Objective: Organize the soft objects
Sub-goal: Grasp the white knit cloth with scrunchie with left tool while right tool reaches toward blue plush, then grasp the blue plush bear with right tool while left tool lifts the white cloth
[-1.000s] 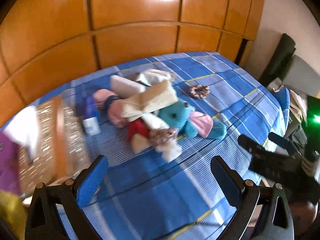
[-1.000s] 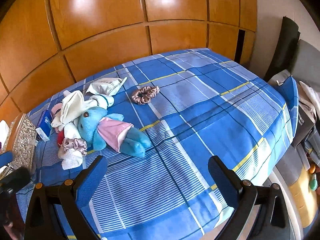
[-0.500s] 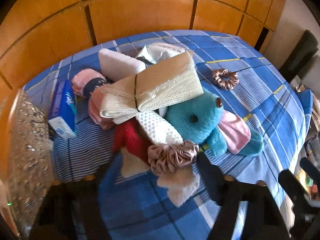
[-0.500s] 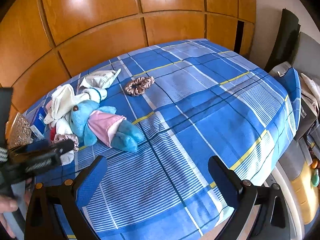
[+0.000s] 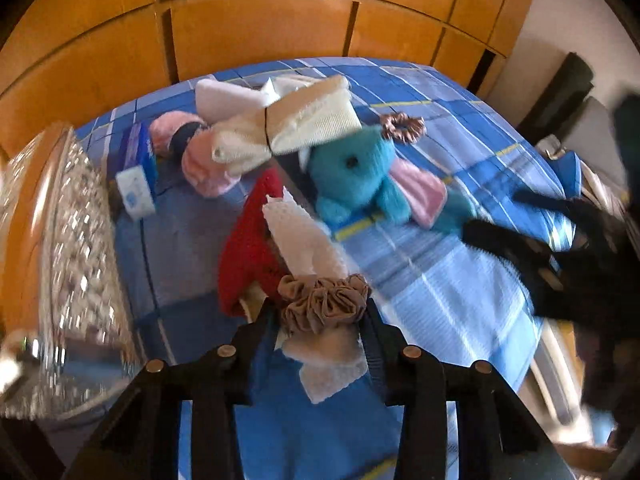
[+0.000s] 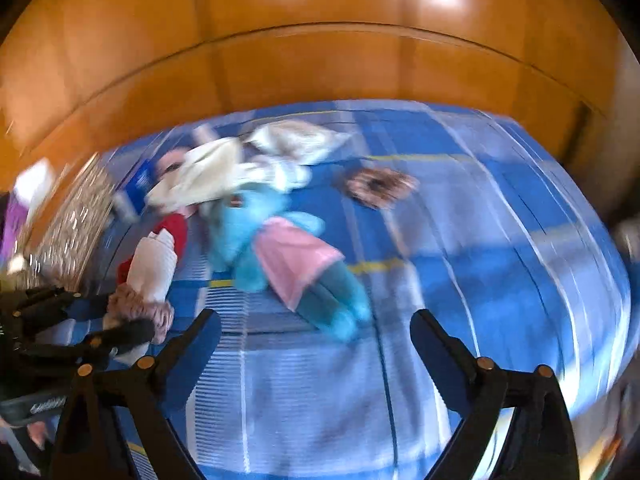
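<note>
Closing in, the left gripper (image 5: 322, 314) has its fingers nipping the beige scrunchie (image 5: 324, 300) at six o'clock of the pile, while the right gripper (image 6: 316, 320) hangs wide open, empty.

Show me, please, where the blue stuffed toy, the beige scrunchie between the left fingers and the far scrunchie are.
blue stuffed toy (image 5: 354, 176): left wrist view, on its head.
beige scrunchie (image 5: 324, 304): left wrist view, on its gathered folds.
far scrunchie (image 5: 402, 127): left wrist view, on its ring, beyond the toy.

scrunchie (image 5: 324, 300): satiny, gathered cloth
plush (image 5: 352, 176): fuzzy teal pile
bedsheet (image 5: 460, 288): smooth woven cloth
wardrobe (image 5: 260, 28): glossy wood
</note>
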Demonstrator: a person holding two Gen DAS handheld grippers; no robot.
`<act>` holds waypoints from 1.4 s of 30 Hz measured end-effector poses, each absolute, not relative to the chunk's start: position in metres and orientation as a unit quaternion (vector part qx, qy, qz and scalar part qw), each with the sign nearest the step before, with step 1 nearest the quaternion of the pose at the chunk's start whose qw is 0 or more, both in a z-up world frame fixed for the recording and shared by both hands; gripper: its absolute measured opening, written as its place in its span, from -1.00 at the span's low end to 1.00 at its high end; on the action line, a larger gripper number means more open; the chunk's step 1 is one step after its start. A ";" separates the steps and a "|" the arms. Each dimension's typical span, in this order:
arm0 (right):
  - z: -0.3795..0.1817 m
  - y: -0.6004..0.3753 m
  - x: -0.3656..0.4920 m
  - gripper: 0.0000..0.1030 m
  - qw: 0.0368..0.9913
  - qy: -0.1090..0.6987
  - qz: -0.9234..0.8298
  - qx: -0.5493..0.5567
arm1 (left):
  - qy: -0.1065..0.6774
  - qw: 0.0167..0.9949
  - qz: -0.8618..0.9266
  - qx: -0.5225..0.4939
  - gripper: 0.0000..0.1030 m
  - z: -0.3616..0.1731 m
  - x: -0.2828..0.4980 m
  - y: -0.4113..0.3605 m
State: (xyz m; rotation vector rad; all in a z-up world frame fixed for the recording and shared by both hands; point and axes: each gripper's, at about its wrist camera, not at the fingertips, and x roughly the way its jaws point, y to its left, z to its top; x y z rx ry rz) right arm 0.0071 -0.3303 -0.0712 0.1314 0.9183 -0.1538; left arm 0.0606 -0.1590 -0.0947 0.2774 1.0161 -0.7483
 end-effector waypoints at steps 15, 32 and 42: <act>-0.117 -0.310 0.079 -0.15 0.860 0.508 -0.010 -0.038 | 0.437 0.809 -0.382 0.092 -0.22 -0.042 0.063 -0.141; -0.114 -0.300 0.038 -0.21 0.857 0.515 0.004 -0.004 | 0.426 0.774 -0.462 0.076 -0.19 -0.036 0.071 -0.145; -0.114 -0.302 0.033 -0.19 0.861 0.509 0.002 0.005 | 0.496 0.742 -0.443 0.084 0.03 -0.092 0.054 -0.141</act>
